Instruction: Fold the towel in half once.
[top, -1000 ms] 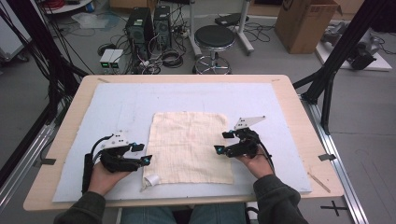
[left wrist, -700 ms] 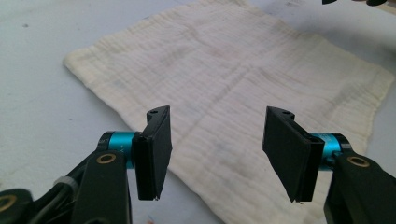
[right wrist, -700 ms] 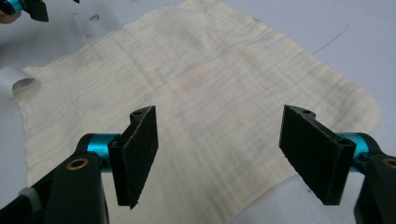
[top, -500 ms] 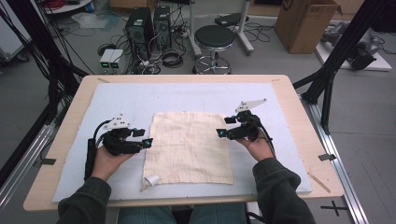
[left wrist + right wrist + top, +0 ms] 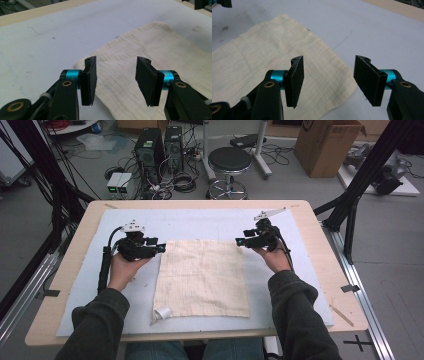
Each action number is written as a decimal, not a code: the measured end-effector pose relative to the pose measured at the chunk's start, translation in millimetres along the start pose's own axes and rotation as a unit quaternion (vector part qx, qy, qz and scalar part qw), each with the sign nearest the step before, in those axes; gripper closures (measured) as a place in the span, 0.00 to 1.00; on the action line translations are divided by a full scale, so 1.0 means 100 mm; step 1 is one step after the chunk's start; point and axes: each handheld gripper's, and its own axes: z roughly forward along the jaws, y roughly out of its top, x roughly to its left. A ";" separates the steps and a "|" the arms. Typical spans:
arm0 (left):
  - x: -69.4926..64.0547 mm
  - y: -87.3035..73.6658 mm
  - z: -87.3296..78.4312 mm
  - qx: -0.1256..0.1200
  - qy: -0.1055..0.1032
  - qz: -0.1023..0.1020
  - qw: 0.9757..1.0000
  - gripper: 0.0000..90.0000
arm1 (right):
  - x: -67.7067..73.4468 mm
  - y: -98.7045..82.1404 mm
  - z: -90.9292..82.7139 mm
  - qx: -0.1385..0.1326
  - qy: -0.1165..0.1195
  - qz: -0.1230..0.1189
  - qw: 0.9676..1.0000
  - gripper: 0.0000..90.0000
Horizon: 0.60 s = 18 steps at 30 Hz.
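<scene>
A cream cloth [image 5: 202,277] lies flat in the middle of the pale blue mat [image 5: 200,222], with a small white tag curled at its near left corner. My left gripper [image 5: 161,247] hovers at the cloth's far left corner, open and empty. In the left gripper view that gripper [image 5: 116,82] has the cloth [image 5: 160,50] corner between and below its jaws. My right gripper [image 5: 240,241] is at the far right corner, open. The right gripper [image 5: 329,80] sits above the cloth [image 5: 262,57] corner, nothing held.
The wooden table [image 5: 325,240] borders the mat on all sides. Behind the table stand a black stool [image 5: 230,162], computer towers [image 5: 160,145] with cables and a cardboard box [image 5: 330,142]. A black frame post [image 5: 360,180] rises at the right.
Both grippers have moved away from me, from the cloth's near half up to its two far corners. The cloth lies as before.
</scene>
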 end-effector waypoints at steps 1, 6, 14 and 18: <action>0.03 0.01 0.04 0.000 0.003 -0.007 1.000 0.58 | -0.03 0.00 0.02 0.000 -0.003 0.002 1.000 0.48; 0.14 -0.04 0.23 0.013 0.026 -0.023 0.999 0.58 | -0.13 -0.05 0.14 0.006 -0.014 0.020 1.000 0.53; 0.22 -0.14 0.51 0.042 0.045 -0.058 0.996 0.62 | -0.26 -0.14 0.31 0.028 -0.022 0.041 0.999 0.61; 0.24 -0.14 0.61 0.056 0.048 -0.066 0.995 0.62 | -0.31 -0.18 0.36 0.036 -0.023 0.058 0.997 0.66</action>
